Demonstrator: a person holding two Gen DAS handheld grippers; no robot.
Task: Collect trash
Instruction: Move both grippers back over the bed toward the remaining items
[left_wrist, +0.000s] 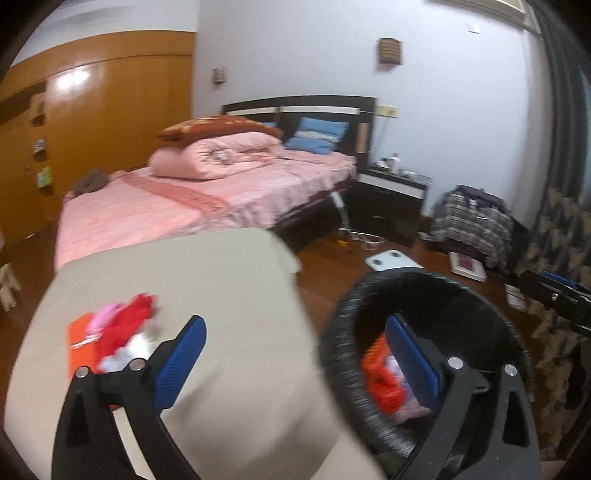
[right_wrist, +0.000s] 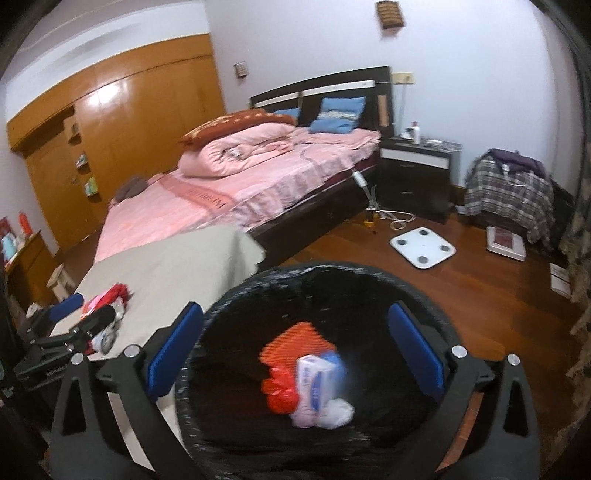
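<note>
Both grippers, right (right_wrist: 295, 354) and left (left_wrist: 295, 354), gape empty over the black bin (right_wrist: 207, 332), where an orange packet (right_wrist: 295, 338) and wrappers already lie. More trash (left_wrist: 118, 332) waits on the beige table (left_wrist: 229, 280) beside it, so the job looks partly done.

A big bed (right_wrist: 258, 184) with a pink sheet stands by the wall. A folded pink blanket (right_wrist: 243, 151) and two blue pillows (right_wrist: 340, 114) lie on it. A dark nightstand (right_wrist: 417, 173) is beside the bed. A white scale (right_wrist: 423, 247) lies on the wood floor (right_wrist: 498, 314). A brown wardrobe (right_wrist: 122, 122) fills the left wall.
</note>
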